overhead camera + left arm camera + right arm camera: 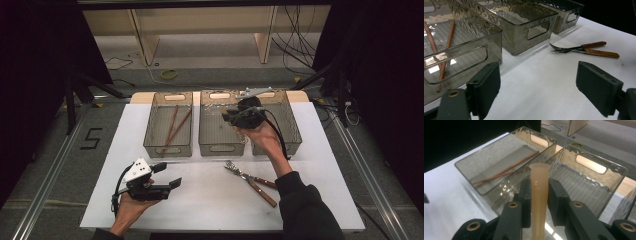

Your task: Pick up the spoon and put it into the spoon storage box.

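Right tongs (537,192) clamped on tan handle (539,187) over middle bin (599,182), left tongs (537,82) apart, forks (584,48) nearby.

I read one clear sign: a black "5" (91,138) marked on the grey floor (45,150), left of the table. The tan handle (539,192) in my right gripper (538,195) carried faint embossed characters I could not make out.

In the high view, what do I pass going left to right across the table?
Left claw, standing open near the front → left bin holding two chopsticks → middle bin → right claw, shut on a tan handle → right bin.
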The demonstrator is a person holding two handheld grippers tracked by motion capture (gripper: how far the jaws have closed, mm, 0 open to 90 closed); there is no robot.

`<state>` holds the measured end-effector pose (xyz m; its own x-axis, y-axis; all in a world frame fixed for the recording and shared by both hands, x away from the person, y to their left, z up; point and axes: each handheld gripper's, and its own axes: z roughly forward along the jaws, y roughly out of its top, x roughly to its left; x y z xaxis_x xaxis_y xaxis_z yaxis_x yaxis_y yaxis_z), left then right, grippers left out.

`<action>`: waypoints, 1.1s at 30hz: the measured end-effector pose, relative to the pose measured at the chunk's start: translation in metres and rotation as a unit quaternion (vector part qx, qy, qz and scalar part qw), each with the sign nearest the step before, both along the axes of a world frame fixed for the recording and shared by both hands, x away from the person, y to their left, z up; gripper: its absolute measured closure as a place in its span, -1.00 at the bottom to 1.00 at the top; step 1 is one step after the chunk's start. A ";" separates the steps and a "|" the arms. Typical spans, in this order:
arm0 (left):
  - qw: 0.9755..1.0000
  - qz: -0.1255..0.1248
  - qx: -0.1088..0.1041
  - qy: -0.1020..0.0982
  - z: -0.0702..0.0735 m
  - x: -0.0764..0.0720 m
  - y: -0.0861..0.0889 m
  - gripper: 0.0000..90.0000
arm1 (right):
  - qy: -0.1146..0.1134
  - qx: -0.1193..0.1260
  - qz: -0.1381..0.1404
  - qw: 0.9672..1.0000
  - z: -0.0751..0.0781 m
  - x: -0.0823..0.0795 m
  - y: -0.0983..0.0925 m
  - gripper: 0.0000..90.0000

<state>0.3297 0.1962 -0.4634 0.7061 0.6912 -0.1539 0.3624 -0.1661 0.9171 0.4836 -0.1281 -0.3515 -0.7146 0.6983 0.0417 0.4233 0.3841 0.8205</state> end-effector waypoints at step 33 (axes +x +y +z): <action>1.000 -0.002 -0.002 -0.004 0.001 0.000 0.000 -0.57 | 0.028 0.007 -0.043 0.999 -0.019 0.046 0.036 0.66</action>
